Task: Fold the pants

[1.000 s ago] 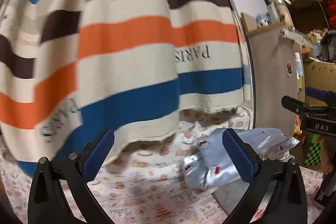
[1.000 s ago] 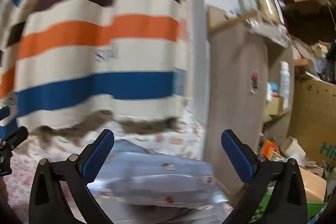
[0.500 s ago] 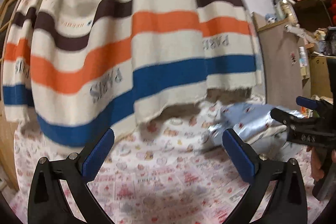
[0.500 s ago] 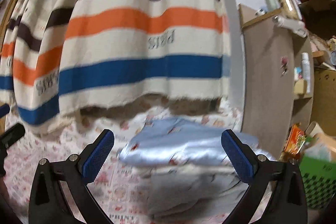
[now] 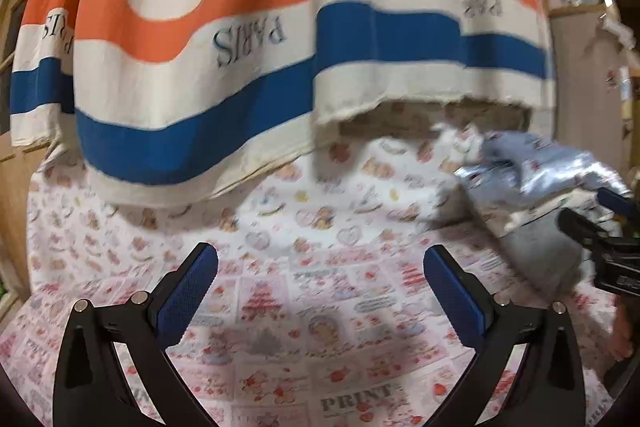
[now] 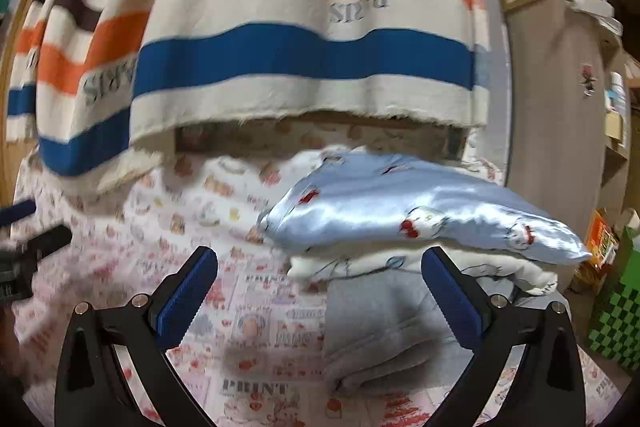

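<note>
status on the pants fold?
Done, apparently: a stack of folded garments, shiny blue satin piece over white and grey sweatpants, on the printed sheet. In hand: nothing; left gripper and right gripper both open. Left: cannot tell; no unfolded pants visible.

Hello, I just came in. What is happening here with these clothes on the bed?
A person holds a two-finger gripper in each hand above a pink printed bedsheet. The left gripper and the right gripper are both open and hold nothing. In front of the right gripper lies a stack of clothes: a shiny light-blue satin garment on top, a white garment beneath it and a grey garment at the bottom. A striped curtain hangs behind.
</note>
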`<state>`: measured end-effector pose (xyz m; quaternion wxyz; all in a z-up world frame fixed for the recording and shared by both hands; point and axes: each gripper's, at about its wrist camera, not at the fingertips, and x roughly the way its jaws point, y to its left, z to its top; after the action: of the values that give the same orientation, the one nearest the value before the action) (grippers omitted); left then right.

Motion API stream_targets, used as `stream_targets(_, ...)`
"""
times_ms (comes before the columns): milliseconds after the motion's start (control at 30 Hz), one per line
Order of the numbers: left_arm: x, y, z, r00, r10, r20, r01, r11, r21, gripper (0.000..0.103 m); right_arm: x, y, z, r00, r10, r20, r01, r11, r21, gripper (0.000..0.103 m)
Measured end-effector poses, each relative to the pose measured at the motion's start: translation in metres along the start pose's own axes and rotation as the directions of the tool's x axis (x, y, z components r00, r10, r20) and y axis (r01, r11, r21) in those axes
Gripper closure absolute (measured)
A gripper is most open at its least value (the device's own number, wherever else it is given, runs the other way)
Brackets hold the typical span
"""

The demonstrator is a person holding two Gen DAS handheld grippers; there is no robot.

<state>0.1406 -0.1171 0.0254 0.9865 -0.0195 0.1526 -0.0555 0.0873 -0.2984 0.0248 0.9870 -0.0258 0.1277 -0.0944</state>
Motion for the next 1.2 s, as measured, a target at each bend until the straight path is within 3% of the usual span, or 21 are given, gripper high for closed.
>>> stream_targets(167, 0.0015, 0.0073, -0.0014, 1.000, 0.019, -0.008, -0.019, 0.999, -0.035, 0.001, 0.0095, -0.0009, -0.0027, 0.998, 0.022, -0.052, -0.021, 1.000, 0.012, 0.001)
stream_targets(400, 0.0005, 0.0078, -0.0019, 1.000, 0.020, -0.006, -0.020, 0.999, -0.035, 0.001, 0.0087, -0.0037, -0.0019, 0.999, 0.016, -0.049, -0.014, 1.000, 0.025, 0.001)
stream_targets(533, -0.0004, 0.0053, -0.0014, 1.000, -0.017, -0.002, 0.017, 1.000, -0.018, 0.001, 0.0049, -0.0056, -0.0022, 0.999, 0.018, -0.044, -0.017, 1.000, 0.027, 0.001)
stream_targets(1200, 0.0003, 0.0102, -0.0021, 0.999, 0.033, -0.007, -0.033, 0.999, -0.037, 0.001, -0.0001, -0.0047, -0.0016, 0.999, 0.015, -0.032, -0.014, 1.000, 0.026, 0.001)
